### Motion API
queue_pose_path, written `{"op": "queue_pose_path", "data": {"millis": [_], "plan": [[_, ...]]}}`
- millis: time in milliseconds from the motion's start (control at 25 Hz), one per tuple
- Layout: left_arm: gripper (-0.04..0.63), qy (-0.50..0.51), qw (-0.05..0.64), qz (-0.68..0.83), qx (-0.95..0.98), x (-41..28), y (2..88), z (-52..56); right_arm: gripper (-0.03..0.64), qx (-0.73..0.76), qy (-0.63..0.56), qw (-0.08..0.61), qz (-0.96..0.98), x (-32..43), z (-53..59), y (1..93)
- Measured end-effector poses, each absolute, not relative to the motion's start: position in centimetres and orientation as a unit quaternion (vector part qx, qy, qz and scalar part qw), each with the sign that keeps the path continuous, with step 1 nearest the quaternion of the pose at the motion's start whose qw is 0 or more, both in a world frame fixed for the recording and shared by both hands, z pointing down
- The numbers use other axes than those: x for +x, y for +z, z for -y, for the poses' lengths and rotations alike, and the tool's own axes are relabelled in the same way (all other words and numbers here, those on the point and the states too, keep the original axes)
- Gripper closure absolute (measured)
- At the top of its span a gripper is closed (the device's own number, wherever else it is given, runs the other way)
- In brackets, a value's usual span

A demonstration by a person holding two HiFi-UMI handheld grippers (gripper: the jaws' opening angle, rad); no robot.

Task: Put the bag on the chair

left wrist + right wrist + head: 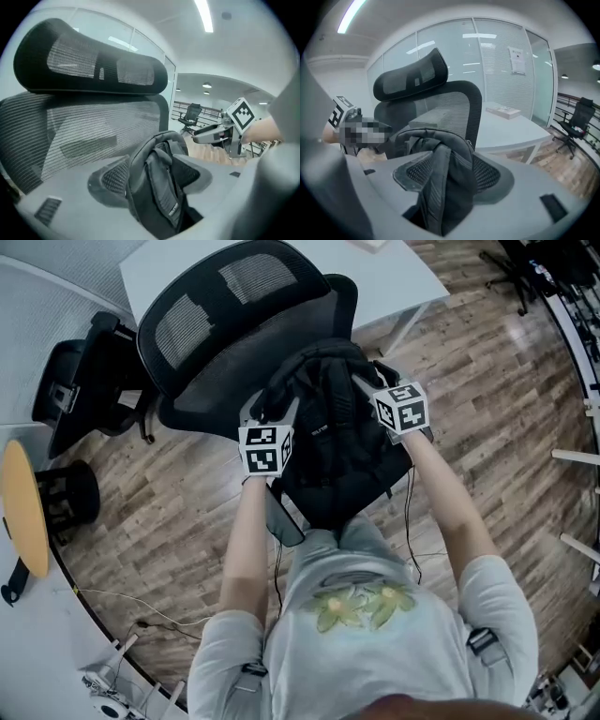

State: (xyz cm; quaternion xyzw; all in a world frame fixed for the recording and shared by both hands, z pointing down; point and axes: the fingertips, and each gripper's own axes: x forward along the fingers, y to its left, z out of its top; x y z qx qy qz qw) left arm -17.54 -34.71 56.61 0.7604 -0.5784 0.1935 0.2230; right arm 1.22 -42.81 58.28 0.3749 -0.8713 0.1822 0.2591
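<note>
A black backpack (342, 451) rests on the seat of the black mesh office chair (253, 343), standing upright in front of the backrest. My left gripper (262, 412) is at the bag's top left and my right gripper (372, 382) at its top right. In the left gripper view the left gripper (152, 176) stands open, with a fold of the bag's strap (161, 187) loose between its jaws and the chair's backrest (93, 136) behind. The right gripper (447, 174) is open as well, with the bag's top and strap (440, 197) between its jaws.
A white table (394, 268) stands behind the chair. A second black chair (84, 381), a black stool (70, 493) and a round yellow tabletop (23, 507) are at the left. Cables (122, 601) lie on the wooden floor. Another office chair (576, 117) stands far right.
</note>
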Motion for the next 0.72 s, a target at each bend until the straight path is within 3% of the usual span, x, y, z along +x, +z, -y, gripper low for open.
{"op": "queue_pose_path", "data": {"millis": [120,280,480,600,720], "plan": [[0.308,0.181,0.206,0.583,0.765,-16.9,54.5,33.7,0.391,0.380,0.180,0.231,0.877,0.8,41.2,56.4],[0.372,0.170,0.193,0.583,0.771,-15.9,52.1,31.8,0.473,0.389,0.178,0.194,0.883,0.6,38.6,53.9],[0.507,0.162,0.167,0.610,0.758,-15.9,49.3,29.4,0.604,0.409,0.179,0.167,0.879,1.5,35.6,51.4],[0.566,0.160,0.171,0.613,0.754,-15.7,48.1,27.9,0.607,0.408,0.181,0.163,0.880,1.9,33.7,50.2],[0.578,0.146,0.186,0.599,0.765,-14.8,47.0,26.7,0.607,0.403,0.170,0.158,0.886,2.0,32.3,48.7]]}}
